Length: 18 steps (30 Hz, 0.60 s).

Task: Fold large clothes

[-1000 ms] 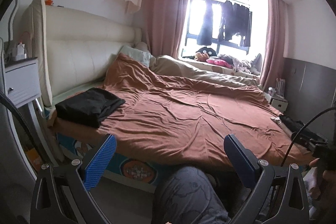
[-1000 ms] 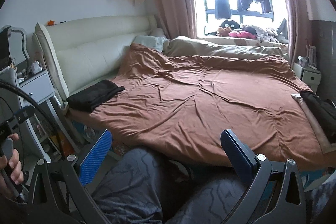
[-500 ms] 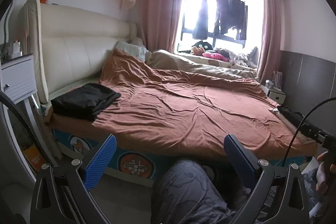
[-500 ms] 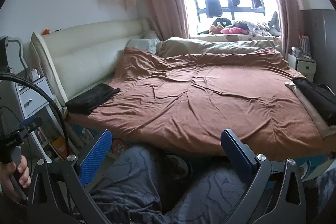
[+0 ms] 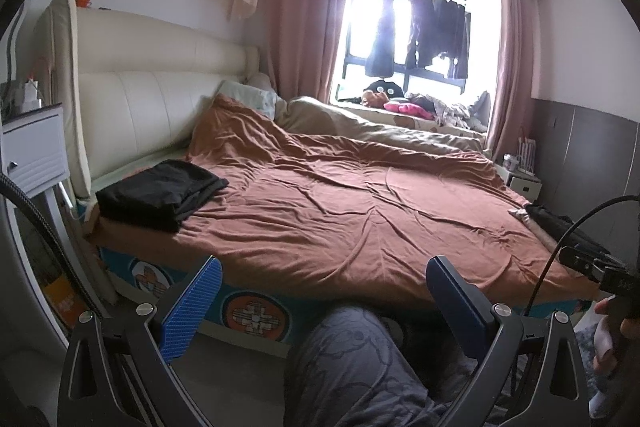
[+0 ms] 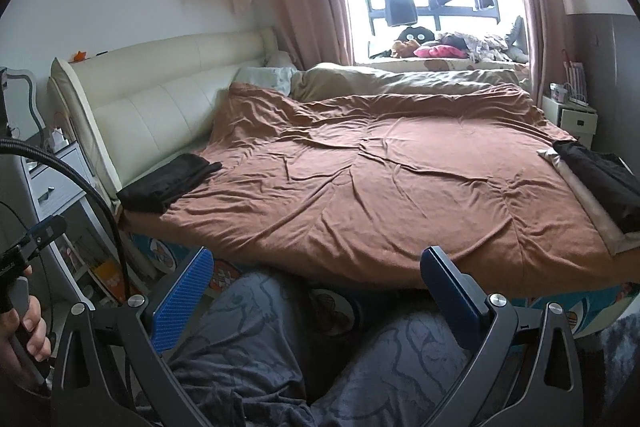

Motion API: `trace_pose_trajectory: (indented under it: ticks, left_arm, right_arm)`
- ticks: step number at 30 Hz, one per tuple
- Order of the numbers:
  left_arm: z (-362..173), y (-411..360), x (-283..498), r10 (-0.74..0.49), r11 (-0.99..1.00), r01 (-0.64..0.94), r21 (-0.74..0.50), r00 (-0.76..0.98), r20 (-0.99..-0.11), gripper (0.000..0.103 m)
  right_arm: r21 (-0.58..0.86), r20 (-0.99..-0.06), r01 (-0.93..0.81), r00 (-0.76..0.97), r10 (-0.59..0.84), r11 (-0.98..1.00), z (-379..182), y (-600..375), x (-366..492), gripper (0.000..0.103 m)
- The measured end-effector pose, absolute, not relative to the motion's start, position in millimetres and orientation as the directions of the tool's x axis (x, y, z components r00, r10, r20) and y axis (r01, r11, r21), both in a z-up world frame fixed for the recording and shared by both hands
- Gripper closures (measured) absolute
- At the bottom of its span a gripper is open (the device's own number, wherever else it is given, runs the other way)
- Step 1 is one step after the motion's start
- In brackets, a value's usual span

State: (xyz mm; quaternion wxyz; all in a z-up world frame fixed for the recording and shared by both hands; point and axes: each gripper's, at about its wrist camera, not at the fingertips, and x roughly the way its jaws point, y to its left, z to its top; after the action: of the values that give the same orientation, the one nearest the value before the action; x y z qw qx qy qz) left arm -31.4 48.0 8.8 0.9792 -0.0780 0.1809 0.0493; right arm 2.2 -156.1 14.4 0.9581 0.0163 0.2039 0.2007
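A folded black garment (image 5: 160, 195) lies on the near left corner of the bed; it also shows in the right wrist view (image 6: 168, 183). Another dark garment (image 6: 604, 183) lies on a pale cloth at the bed's right edge, seen small in the left wrist view (image 5: 560, 227). My left gripper (image 5: 320, 291) is open and empty, held off the bed's near edge above my knee. My right gripper (image 6: 316, 283) is open and empty, also short of the bed, above my legs.
A wide brown blanket (image 5: 360, 211) covers the bed (image 6: 360, 187). A cream headboard (image 5: 152, 107) runs along the left. A white nightstand (image 5: 32, 151) stands at left, another (image 6: 576, 119) at far right. Clothes hang in the window (image 5: 416, 35).
Both grippers have drawn back and dropped slightly from the bed, so more of its near side and my legs show. Jaws stay open.
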Motion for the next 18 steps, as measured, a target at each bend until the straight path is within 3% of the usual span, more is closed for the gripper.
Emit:
trace_pose_trajectory:
  ticks: [18]
  left_arm:
    - [9.4,48.8,-33.1,0.064,0.981,-0.126,-0.150,0.929,-0.364,0.000]
  right_arm:
    - [0.107,-0.388,-0.381,0.834,0.391,0.918,15.8,-160.6,0.7,0.000]
